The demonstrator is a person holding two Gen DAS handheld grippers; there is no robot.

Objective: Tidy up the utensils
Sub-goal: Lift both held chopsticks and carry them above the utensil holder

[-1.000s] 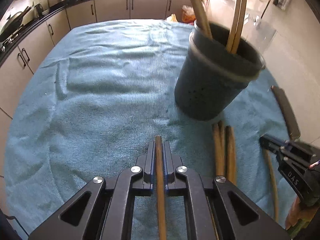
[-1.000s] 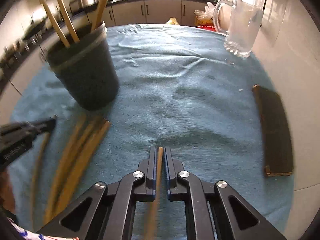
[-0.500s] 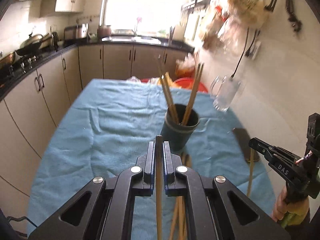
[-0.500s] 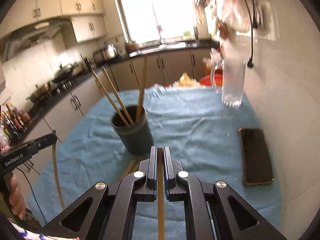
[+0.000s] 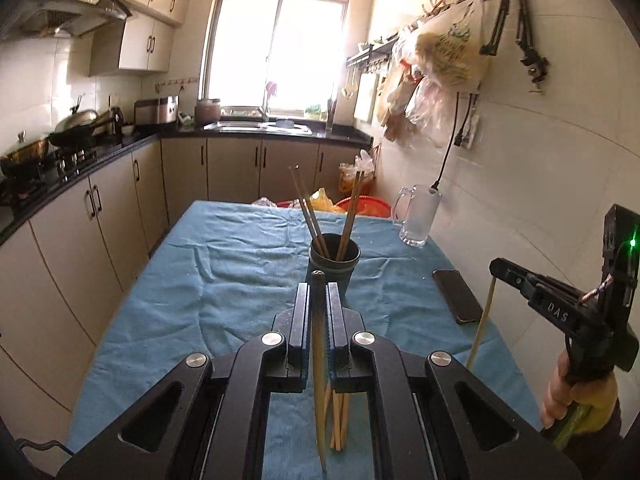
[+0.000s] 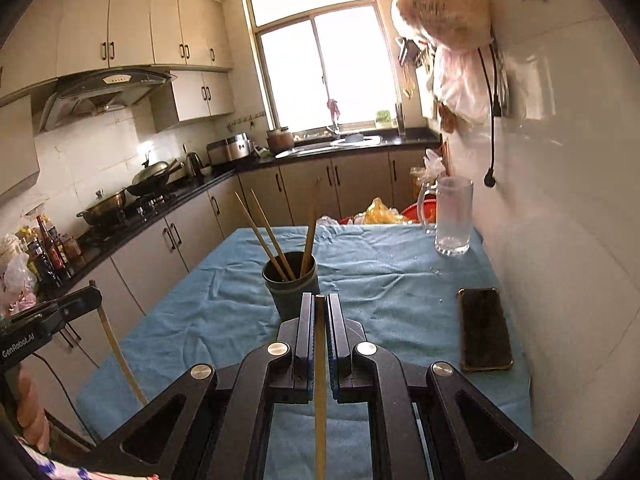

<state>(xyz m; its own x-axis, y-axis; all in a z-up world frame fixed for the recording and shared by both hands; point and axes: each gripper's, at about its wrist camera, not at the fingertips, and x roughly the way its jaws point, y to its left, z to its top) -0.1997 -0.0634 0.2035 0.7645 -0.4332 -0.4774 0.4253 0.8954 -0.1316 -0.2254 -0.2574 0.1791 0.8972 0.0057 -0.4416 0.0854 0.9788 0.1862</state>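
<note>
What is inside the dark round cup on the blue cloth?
Wooden chopsticks stand leaning inside the dark round holder, tops poking out. Their lower ends and the holder's bottom are hidden by its wall.

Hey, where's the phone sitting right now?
The phone lies flat on the blue cloth near the table's right edge by the tiled wall, nearer than the glass mug and right of the chopstick holder.

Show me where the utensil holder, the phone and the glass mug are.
utensil holder (image 6: pixel 290 294), right wrist view, front wall.
phone (image 6: pixel 484 328), right wrist view, dark screen.
glass mug (image 5: pixel 420 216), left wrist view, body.
</note>
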